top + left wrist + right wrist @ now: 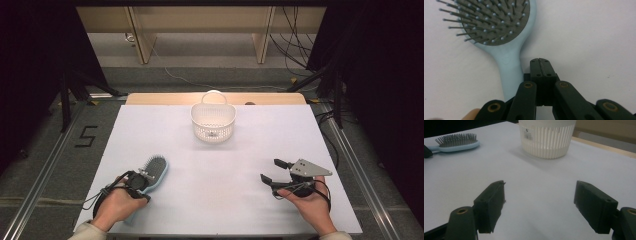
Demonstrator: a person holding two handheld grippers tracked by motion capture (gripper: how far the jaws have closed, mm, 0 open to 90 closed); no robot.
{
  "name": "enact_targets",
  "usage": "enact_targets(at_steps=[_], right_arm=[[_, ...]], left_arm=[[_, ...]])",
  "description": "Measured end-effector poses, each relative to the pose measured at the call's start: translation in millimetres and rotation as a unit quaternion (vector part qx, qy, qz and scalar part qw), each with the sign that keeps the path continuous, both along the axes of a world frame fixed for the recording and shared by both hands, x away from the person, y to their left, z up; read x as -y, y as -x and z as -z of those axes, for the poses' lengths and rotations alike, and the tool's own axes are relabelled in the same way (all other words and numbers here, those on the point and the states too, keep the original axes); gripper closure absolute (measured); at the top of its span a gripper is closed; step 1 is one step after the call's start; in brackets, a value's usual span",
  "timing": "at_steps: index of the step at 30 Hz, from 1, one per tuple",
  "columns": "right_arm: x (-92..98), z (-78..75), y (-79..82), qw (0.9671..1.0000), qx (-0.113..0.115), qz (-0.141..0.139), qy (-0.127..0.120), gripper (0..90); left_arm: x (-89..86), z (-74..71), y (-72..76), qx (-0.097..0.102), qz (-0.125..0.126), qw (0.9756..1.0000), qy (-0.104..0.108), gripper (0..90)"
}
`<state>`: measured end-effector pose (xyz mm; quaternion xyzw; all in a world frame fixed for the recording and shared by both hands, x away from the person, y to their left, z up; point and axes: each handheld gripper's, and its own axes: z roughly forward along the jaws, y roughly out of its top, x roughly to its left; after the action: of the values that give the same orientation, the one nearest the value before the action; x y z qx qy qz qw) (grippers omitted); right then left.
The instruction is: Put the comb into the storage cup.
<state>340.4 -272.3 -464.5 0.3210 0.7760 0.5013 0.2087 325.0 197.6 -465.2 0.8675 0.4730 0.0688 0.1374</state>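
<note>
Left claw [540, 62]: jaws pressed together with nothing between them; tips are seen just right of the hairbrush handle, and contact with the handle cannot be told.
Left claw position: near left part of the surface [215, 165], held in the person's left hand [116, 205].
Right claw [540, 206]: jaws spread wide, nothing held or touched; bare surface is seen between them.
Right claw position: near right part of the surface, held in the person's right hand [310, 205].
Hairbrush [499, 32]: pale blue paddle body, dark grey oval cushion, thin pins with pale ball tips; laid flat with bristles up.
Hairbrush position: near left area, just beside the left claw.
Hairbrush axis: long axis runs near-to-far, leaning slightly right; head is pointed far, handle near, towards the left hand.
Basket [213, 121]: white, slotted wall, placed far centre, well apart from both claws.
</note>
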Motion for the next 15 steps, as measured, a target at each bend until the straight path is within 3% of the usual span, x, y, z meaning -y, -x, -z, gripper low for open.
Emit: enact_targets(at_steps=[9, 15], right_arm=[[-1.6, 0.0, -1.7, 1.0000, -0.001, -0.004, 0.001, 25.5], [-1.0, -0.7, -1.1, 1.0000, 0.003, -0.004, 0.001, 25.5]], left_arm=[[-9.7, 0.1, -1.6, 0.001, -0.012, 0.9999, -0.004, 90.0], [-12.2, 0.2, -1.7, 0.004, -0.005, 1.0000, 0.000, 89.3]])
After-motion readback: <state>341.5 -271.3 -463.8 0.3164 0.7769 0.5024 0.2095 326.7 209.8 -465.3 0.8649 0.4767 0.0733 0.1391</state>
